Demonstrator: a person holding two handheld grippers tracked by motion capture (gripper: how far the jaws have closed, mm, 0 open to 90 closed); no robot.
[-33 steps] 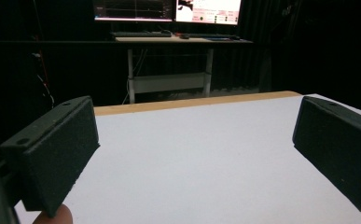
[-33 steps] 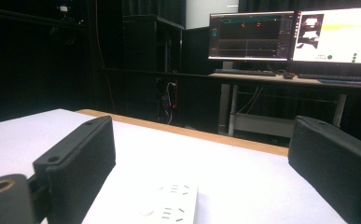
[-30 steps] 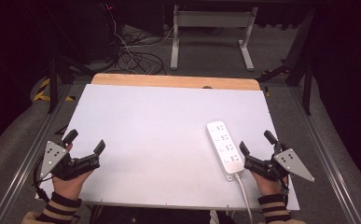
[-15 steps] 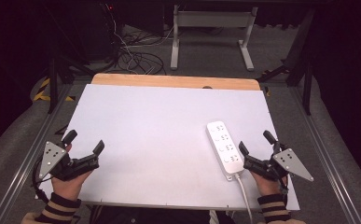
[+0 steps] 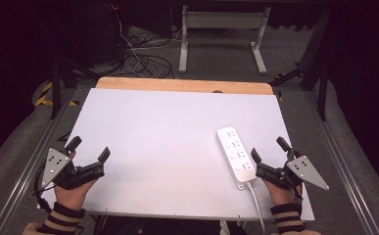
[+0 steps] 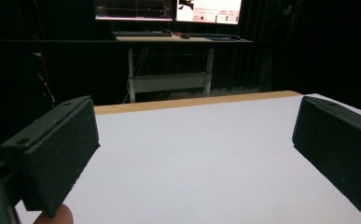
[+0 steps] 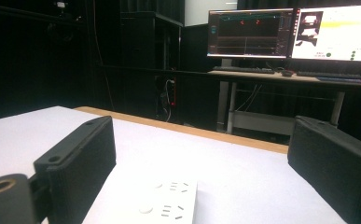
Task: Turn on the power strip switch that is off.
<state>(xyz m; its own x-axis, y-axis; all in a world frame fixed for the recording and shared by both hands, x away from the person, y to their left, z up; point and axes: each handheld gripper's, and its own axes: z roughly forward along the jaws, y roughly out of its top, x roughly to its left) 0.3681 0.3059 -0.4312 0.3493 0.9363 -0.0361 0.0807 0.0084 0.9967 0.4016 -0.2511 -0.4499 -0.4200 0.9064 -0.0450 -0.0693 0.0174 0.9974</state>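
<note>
Left gripper [image 5: 89, 152] with jaws spread wide, nothing between them, resting at the near left corner of the white table [image 5: 177, 127], clasped by a hand [image 5: 72, 188] in a striped cuff. From its own camera, both black pads [image 6: 59, 149] far apart over bare white surface, a fingertip just under the left one. Right gripper [image 5: 268, 154] likewise released, jaws parted and empty, held low at the near right edge by the other hand [image 5: 280, 193]. White power strip [image 5: 236, 156] lying flat on the table's right side, just beside that gripper's inner jaw, its far end angled toward the middle; whether touching, cannot tell. In the right gripper view, strip's near sockets [image 7: 169, 203] low between the spread jaws. White cord [image 5: 256, 208] trailing off the near edge. Beyond the table's wooden far edge [image 5: 182, 85], a desk with lit monitors [image 7: 292, 32], cables [image 5: 138, 58] on the floor.
</note>
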